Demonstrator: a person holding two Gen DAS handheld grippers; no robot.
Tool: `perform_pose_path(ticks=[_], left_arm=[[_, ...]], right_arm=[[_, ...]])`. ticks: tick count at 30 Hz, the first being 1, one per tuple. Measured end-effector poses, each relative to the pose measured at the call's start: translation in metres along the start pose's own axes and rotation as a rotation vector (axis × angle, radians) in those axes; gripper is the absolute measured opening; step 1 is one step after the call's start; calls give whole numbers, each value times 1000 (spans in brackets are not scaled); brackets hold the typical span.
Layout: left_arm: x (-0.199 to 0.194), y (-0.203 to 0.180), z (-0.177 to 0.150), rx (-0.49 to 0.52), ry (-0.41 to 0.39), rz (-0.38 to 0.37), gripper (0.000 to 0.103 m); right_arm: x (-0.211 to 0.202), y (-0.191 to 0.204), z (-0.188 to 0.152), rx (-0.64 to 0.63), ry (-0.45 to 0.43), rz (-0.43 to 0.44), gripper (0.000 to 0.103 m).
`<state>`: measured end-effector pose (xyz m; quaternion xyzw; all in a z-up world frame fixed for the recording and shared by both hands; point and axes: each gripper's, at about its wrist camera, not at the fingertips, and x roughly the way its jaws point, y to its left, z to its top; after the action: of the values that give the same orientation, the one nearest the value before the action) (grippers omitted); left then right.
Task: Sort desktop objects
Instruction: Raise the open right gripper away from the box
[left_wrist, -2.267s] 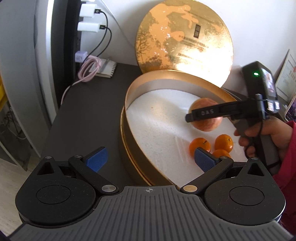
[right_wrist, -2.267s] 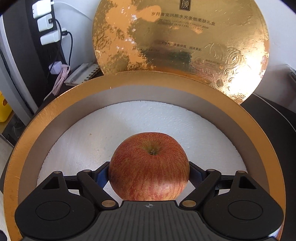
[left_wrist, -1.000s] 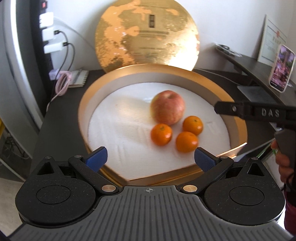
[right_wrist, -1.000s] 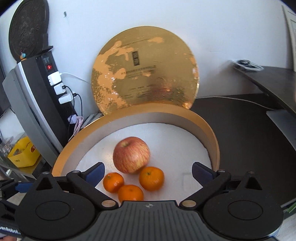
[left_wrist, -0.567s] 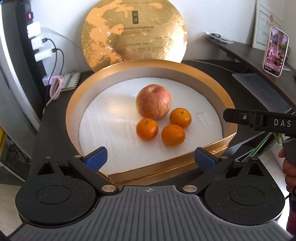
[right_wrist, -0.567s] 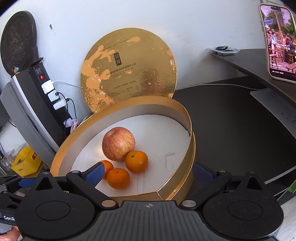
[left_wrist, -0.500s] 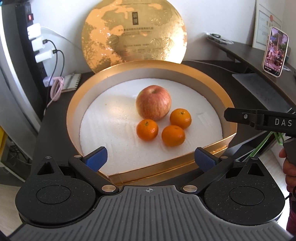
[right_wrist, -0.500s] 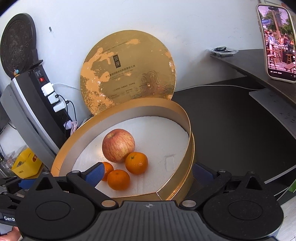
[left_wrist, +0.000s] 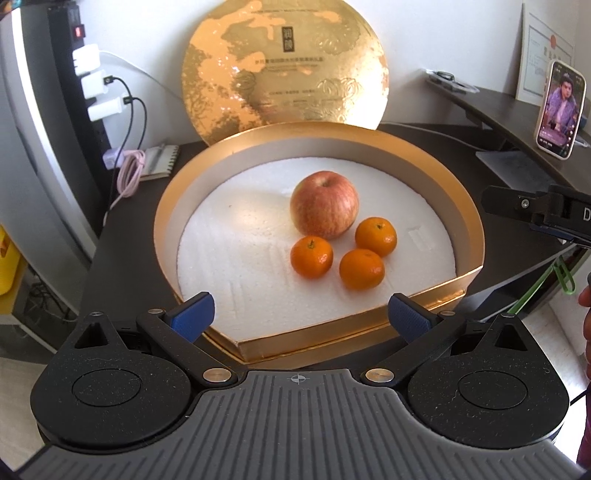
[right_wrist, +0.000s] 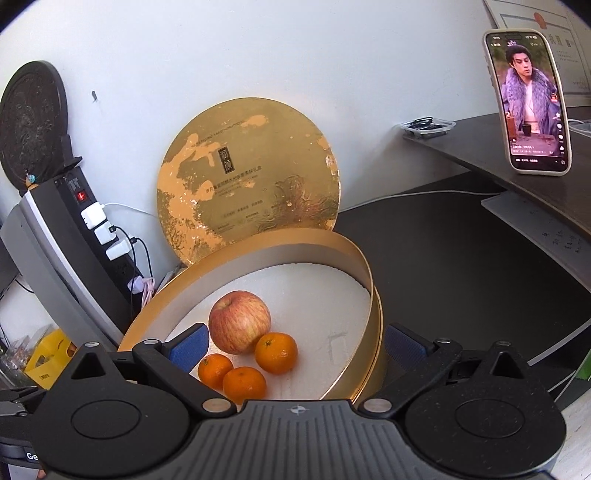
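Both claws hang spread and empty: ahead of the left claw (left_wrist: 300, 313), an apple (left_wrist: 324, 204) and three tangerines (left_wrist: 362, 268) sit clustered inside the gold box (left_wrist: 162, 218); the right claw (right_wrist: 293, 344) hovers near its rim.

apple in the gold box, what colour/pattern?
The apple is red with fine yellowish vertical streaks, paler near the stem. Left wrist view shows it best.

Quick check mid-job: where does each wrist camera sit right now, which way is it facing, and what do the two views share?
Left wrist: before the gold box, looking down at apple; its open tongs, the right tool's finger and a hand edge show.
Right wrist: right of the box, facing left; open tongs show.
Shared: box, apple, three oranges, lid, phone.
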<state>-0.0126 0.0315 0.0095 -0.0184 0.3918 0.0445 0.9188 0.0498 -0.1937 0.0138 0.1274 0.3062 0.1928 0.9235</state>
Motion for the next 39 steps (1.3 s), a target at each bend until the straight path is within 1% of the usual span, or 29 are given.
perform_pose_path(ticks=[5,9,15,19,39], left_arm=[[-4,4,-2,-9,-10,4,103],[-7,6,-3,-12,-23,21,103],[-11,4,-4,14,-58,99,103],[-12,6,-5,15,-64,119,103],[-11,9,-8,13,-58,115,103]], right_arm=[[-2,5,1,-2,-11,0,102],[-2,9,0,-12,-7,0,102],[-4,11,-1,-18,-6,-3,102],[-5,12,-1,-21,-5,-5,102],[-4,12,-5,-20,10,-7,102]])
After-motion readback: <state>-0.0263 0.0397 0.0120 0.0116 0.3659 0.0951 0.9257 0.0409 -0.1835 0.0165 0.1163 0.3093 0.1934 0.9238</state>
